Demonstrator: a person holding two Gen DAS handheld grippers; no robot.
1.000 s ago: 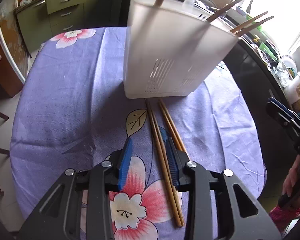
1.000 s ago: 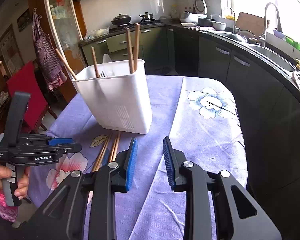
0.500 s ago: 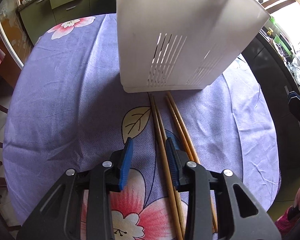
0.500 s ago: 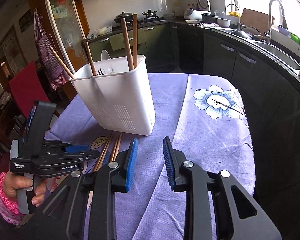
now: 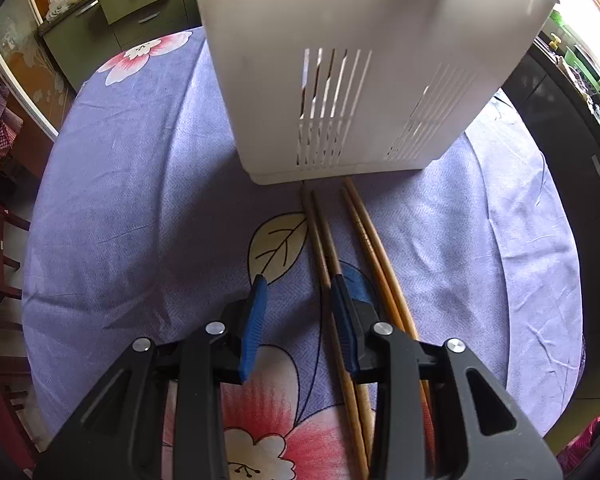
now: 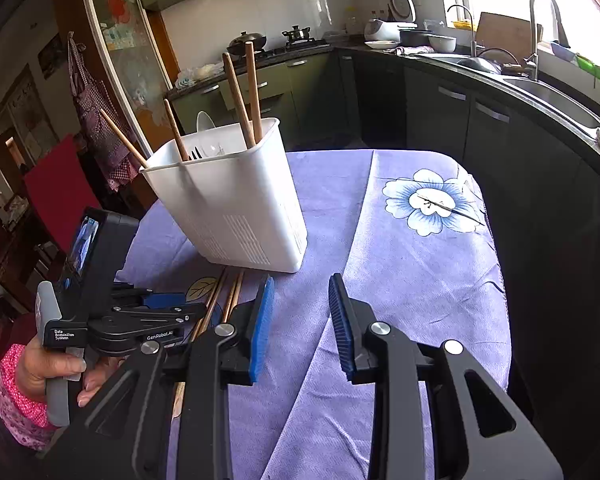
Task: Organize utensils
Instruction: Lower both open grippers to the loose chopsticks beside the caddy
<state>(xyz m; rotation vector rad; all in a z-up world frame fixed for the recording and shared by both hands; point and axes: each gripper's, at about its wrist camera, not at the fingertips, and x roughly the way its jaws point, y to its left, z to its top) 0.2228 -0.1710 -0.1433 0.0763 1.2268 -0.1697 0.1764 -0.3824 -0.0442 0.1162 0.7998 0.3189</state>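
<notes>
A white slotted utensil holder point(image 5: 352, 64) stands on the purple flowered tablecloth point(image 5: 132, 184). In the right wrist view the holder point(image 6: 232, 204) has several wooden chopsticks point(image 6: 246, 92) and a white spoon standing in it. Several more wooden chopsticks point(image 5: 324, 236) lie on the cloth, their tips against the holder's base. My left gripper point(image 5: 296, 296) is open and low over the cloth, its right finger beside the left pair of chopsticks. It also shows in the right wrist view point(image 6: 168, 304). My right gripper point(image 6: 300, 308) is open and empty above the cloth, right of the loose chopsticks point(image 6: 220, 300).
The table edge point(image 6: 496, 264) drops off on the right toward dark kitchen cabinets and a sink point(image 6: 548, 96). A red chair point(image 6: 56, 188) stands beyond the table's left side. A hand point(image 6: 48, 364) holds the left gripper's handle.
My left gripper has moved forward along the chopsticks, closer to the holder, which now fills the top of its view. My right gripper has hardly moved.
</notes>
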